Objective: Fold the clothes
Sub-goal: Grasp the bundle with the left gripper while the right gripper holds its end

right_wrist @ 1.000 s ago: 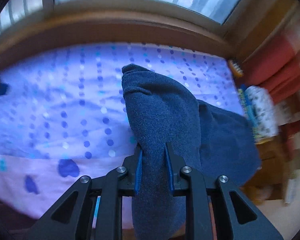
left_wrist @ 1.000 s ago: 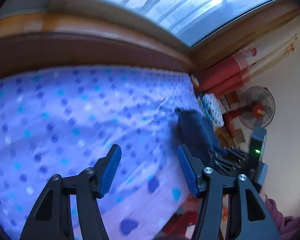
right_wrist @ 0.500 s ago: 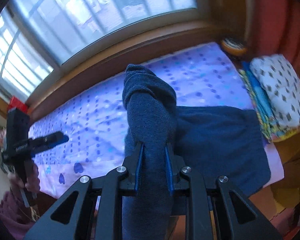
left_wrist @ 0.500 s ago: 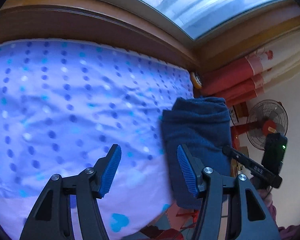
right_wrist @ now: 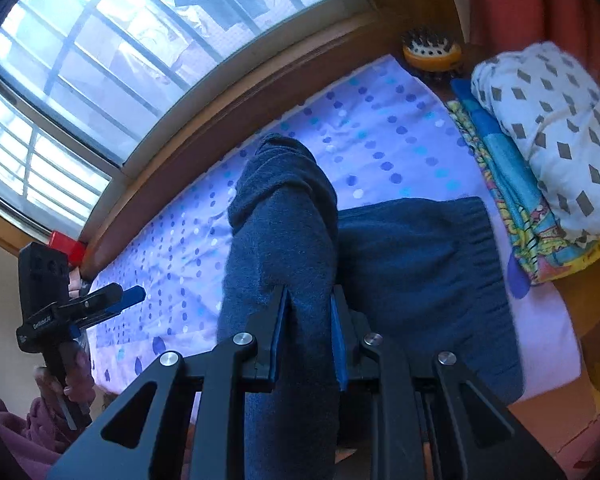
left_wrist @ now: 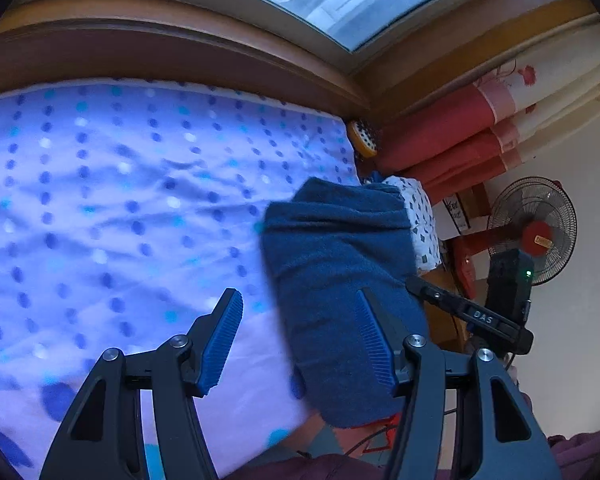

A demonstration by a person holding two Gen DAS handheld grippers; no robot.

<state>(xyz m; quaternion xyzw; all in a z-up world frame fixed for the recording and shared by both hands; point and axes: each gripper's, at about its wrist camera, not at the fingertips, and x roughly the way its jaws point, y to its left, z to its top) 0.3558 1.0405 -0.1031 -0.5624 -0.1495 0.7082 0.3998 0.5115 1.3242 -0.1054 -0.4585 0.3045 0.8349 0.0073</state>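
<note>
Garment (right_wrist: 420, 280): dark blue, fleecy, lying at the end of the bed (right_wrist: 380, 136) nearest the pillow (right_wrist: 548, 136), partly draped over the near edge. One thick fold of it rises off the bed and passes up between the right gripper's (right_wrist: 308, 336) jaws. Ribbed hem visible on the flat part, pointing toward the pillow side.

Right gripper: jaws narrow, blue pads pressed on both sides of the raised fold. It is clamped on the garment.

Left gripper (left_wrist: 300, 344): jaws parted, nothing between the pads. In the left wrist view the garment (left_wrist: 340, 272) lies just past and under the right-hand finger; contact cannot be told. The other finger is over bare sheet.

Bed: lilac sheet with blue and white dots, some creases. Wood sill and barred window (right_wrist: 100, 64) run behind it.

Pillow: white with grey diamonds, on a stack of folded colourful bedding (right_wrist: 500, 184). A hairbrush (right_wrist: 432, 52) lies at the bed's corner by the sill. Red curtain (left_wrist: 452, 140) and a standing fan (left_wrist: 536, 232) beyond.
</note>
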